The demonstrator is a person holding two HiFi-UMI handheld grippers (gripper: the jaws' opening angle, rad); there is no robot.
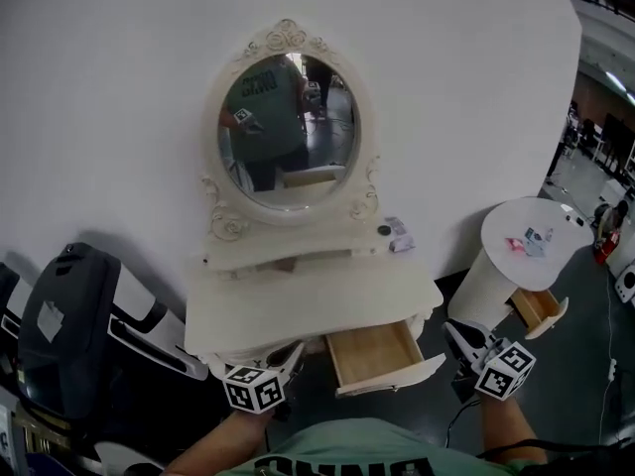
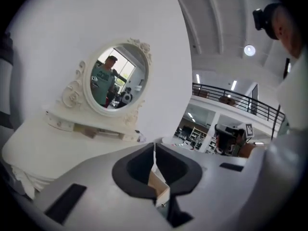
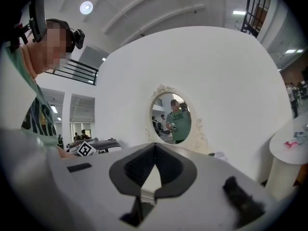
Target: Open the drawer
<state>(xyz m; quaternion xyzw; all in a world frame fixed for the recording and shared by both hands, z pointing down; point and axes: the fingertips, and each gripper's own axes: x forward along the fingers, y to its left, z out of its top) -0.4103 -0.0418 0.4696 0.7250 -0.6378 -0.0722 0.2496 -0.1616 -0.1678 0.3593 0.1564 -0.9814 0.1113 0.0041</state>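
The white dressing table (image 1: 298,310) with an oval mirror (image 1: 288,132) stands against the wall. Its right-hand wooden drawer (image 1: 375,355) is pulled out, and nothing shows inside it. My left gripper (image 1: 288,355) hovers at the table's front edge, just left of the drawer, apart from it. In the left gripper view the left gripper (image 2: 154,146) has its jaws together with nothing between them, pointing toward the mirror (image 2: 115,78). My right gripper (image 1: 458,333) hangs to the right of the drawer, apart from it. The right gripper (image 3: 155,146) is shut and empty too.
A round white side table (image 1: 536,228) stands at the right with its own small drawer (image 1: 538,310) open. A black bag or seat (image 1: 69,315) sits at the left. Small items (image 1: 399,234) lie on the shelf under the mirror.
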